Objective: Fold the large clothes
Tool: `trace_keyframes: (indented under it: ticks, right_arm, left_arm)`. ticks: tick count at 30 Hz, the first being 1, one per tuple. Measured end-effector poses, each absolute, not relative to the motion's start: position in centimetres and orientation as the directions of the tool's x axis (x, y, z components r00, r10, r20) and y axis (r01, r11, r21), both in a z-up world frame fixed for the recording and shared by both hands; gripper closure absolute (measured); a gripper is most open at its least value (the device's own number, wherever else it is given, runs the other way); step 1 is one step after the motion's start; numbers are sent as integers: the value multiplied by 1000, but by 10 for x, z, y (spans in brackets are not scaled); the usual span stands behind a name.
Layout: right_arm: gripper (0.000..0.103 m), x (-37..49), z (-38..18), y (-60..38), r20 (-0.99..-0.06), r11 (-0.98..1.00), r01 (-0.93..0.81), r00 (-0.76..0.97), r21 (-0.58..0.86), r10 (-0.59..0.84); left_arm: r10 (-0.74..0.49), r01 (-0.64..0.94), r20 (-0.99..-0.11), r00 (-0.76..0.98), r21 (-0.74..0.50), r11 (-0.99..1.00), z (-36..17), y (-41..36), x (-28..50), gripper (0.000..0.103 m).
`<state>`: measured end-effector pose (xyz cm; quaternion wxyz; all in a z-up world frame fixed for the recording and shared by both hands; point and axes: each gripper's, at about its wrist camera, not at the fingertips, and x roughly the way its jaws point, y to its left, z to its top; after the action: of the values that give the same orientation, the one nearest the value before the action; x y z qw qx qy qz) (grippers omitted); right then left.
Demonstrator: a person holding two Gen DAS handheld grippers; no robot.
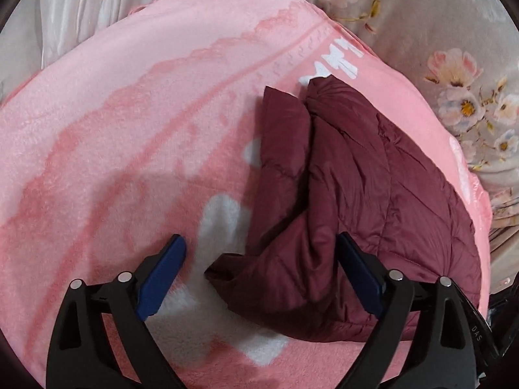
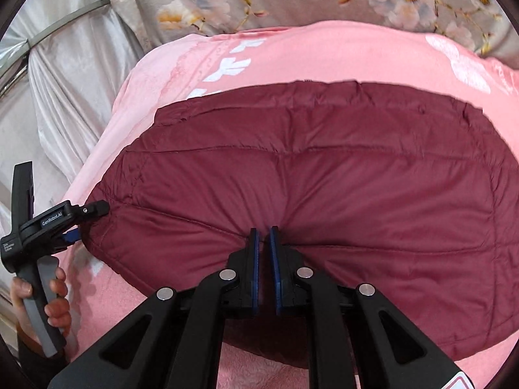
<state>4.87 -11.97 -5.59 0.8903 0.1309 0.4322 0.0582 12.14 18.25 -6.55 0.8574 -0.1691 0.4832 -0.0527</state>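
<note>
A maroon quilted puffer jacket [image 2: 340,178] lies folded on a pink blanket [image 2: 324,55]. In the left wrist view the jacket [image 1: 356,178] shows as a bunched stack with a corner flap between my fingers. My left gripper [image 1: 259,253] is open, its blue pads either side of that flap, not closed on it. It also shows in the right wrist view [image 2: 69,236] at the jacket's left edge, held by a hand. My right gripper [image 2: 263,236] is shut, pinching the jacket's fabric at its near middle.
The pink blanket [image 1: 113,113] covers a bed with a grey floral sheet [image 1: 454,64] beyond it. A silvery satin cloth [image 2: 71,81] hangs at the left. White shapes pattern the blanket.
</note>
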Motion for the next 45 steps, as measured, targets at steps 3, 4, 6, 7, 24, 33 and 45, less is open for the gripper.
trace_keyframes:
  ticks: [3, 4, 6, 7, 24, 33, 45]
  right_arm:
    - [95, 47, -64, -123, -747, 951, 10, 620, 310, 237]
    - [95, 49, -65, -124, -744, 946, 12, 622, 324, 247]
    - [95, 48, -66, -129, -736, 929, 25, 618, 370, 277]
    - [95, 45, -64, -134, -733, 917, 36, 614, 397, 292]
    - [101, 3, -77, -144, -755, 917, 45, 584, 397, 298]
    - [100, -45, -37, -175, -720, 920, 102, 656, 379, 224]
    - [100, -114, -36, -266, -758, 875, 358, 652, 325, 15]
  left_arm:
    - [-296, -40, -801, 521, -369, 929, -64, 167, 125, 11]
    - [-303, -32, -799, 519, -373, 927, -64, 163, 127, 20]
    - [-331, -1, -797, 505, -383, 924, -61, 149, 129, 43]
    - [-329, 7, -799, 504, -377, 926, -58, 143, 128, 55]
    - [-450, 326, -611, 652, -310, 893, 77, 74, 65, 86]
    - [-574, 540, -578, 580, -255, 802, 107, -19, 36, 86]
    - [-566, 677, -731, 382, -195, 710, 40, -178, 37, 86]
